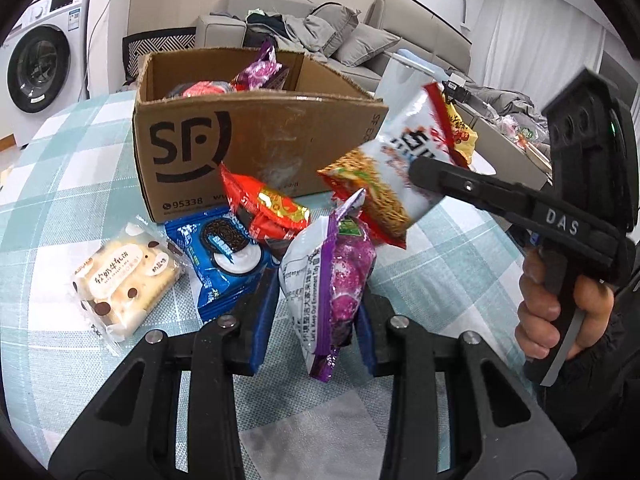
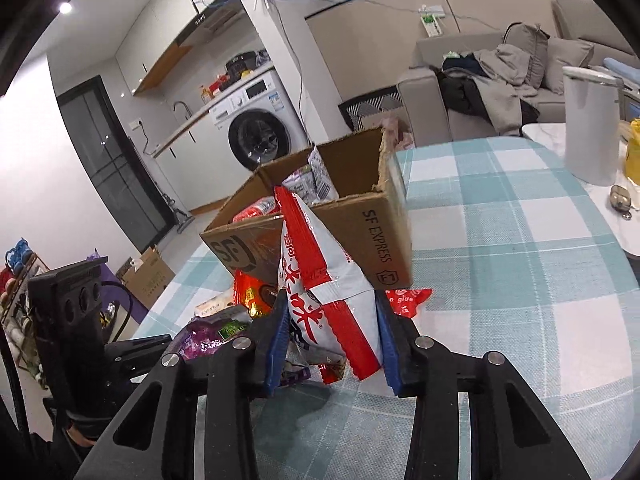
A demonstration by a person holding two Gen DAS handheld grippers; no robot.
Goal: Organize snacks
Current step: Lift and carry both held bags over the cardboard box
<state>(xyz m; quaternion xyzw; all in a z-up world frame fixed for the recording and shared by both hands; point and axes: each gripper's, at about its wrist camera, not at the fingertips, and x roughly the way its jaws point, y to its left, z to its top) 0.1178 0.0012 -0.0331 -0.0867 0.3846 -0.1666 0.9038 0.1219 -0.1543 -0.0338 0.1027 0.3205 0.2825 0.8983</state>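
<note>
Cardboard, brown and stamped with a black SF logo, forms the open box standing on the checked teal-and-white tabletop; everything else is placed here relative to it. Inside the box lie a red packet and a purple packet, the latter poking above the rim.

Just in front of the box's logo wall, the left hand-held gripper has its blue-padded fingers closed on a purple-and-white snack bag, which stands upright between them, lifted clear of the cloth. To the box's front right corner, the right hand-held gripper pinches a white-and-red noodle packet — in the left wrist view it hangs in the air, tilted, beside that corner and above the tabletop. The person's right hand wraps the pistol-style grip from below, fingers curled round the handle and trigger, the tool reaching in from the right and pointing toward the box.

On the cloth touching or near the box's front wall lie a red wrapped snack, a blue cookie pack partly under it, and, further out to the left front, a clear pack of pale biscuits.

Beyond the box stand a grey sofa heaped with clothes and — off to its left — a white washing machine. A white bin stands to the box's right.
</note>
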